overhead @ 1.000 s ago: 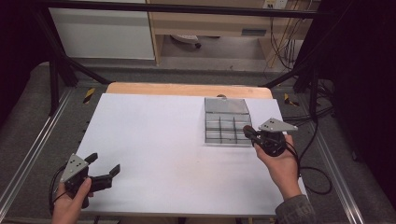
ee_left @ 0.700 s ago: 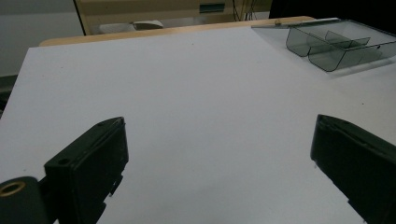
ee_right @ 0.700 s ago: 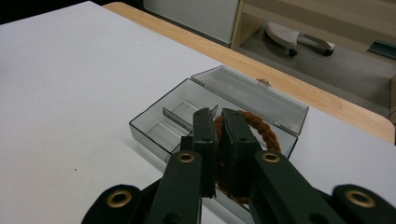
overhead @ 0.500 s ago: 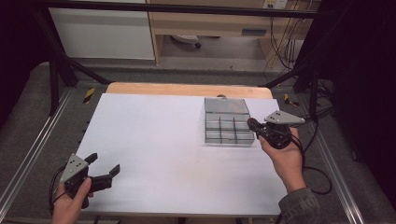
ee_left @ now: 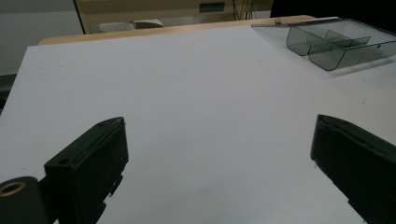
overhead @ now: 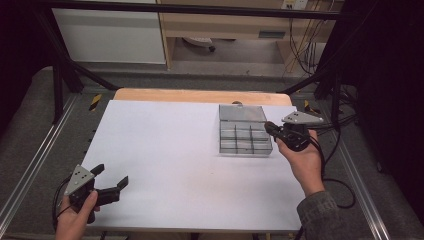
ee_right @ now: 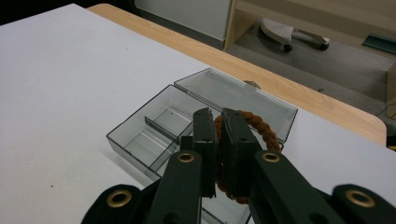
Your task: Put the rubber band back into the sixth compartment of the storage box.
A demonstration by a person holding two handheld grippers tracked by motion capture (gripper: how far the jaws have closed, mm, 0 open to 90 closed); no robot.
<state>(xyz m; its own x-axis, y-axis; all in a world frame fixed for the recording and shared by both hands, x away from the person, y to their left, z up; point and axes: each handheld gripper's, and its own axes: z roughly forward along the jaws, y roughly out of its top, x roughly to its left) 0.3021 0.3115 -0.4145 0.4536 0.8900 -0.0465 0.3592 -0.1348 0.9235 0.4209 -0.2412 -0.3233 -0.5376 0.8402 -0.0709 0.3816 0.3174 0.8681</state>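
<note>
A smoky clear compartment box (overhead: pixel 222 136) lies open on the white table at the right, its lid (overhead: pixel 242 113) folded back flat. My right gripper (overhead: pixel 268 127) hovers at the box's right edge, shut on a brown braided rope ring (ee_right: pixel 262 128) that hangs just above the box (ee_right: pixel 125 134) and its lid (ee_right: pixel 233 95). In its own view my right gripper (ee_right: pixel 215 117) has its jaws pressed together on the ring. My left gripper (overhead: pixel 111 175) rests near the table's front left corner, open and holding nothing. The left gripper (ee_left: pixel 219 135) points at the distant box (ee_left: pixel 334 44).
The white sheet (overhead: pixel 170 150) covers most of a wooden table (overhead: pixel 200 95). Metal rails (overhead: pixel 30 165) run along both sides, and cables (overhead: pixel 340 185) trail off the right edge. A shelf unit and white panel stand beyond the far edge.
My right gripper with the ring has shifted slightly farther from the person, along the box's right side. The left gripper has stayed where it was.
</note>
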